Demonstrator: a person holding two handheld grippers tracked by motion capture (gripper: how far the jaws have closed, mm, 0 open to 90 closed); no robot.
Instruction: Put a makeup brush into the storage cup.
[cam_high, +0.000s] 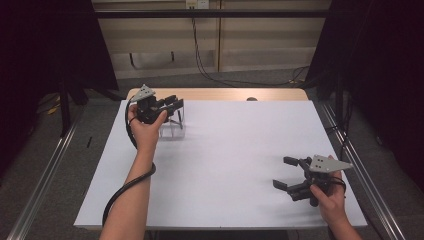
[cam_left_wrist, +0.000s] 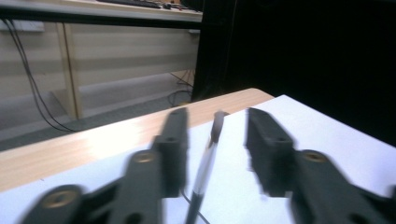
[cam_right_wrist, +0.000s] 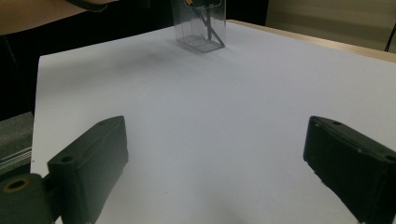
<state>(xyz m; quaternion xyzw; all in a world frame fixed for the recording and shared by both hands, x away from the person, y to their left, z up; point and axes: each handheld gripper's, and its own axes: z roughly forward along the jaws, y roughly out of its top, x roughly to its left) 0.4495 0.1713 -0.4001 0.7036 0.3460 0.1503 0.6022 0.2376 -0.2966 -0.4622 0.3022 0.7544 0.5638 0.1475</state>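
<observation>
Clear plastic holder (cam_high: 172, 127) stands on the bench (cam_high: 225, 165) under my left tongs (cam_high: 172, 105); a pen (cam_left_wrist: 205, 163) leans between their released jaws, untouched. Light, stiff, slick: I'd pinch mid-barrel. Right tongs (cam_high: 290, 175) rest agape, well apart, holding nothing.

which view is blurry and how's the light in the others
Left gripper view: the left gripper, its jaws and the pen between them are smeared by motion blur. Right gripper view: sharp on the right gripper, with the clear box a little soft. High view: evenly lit white table, dark at both sides, soft shadows.
</observation>
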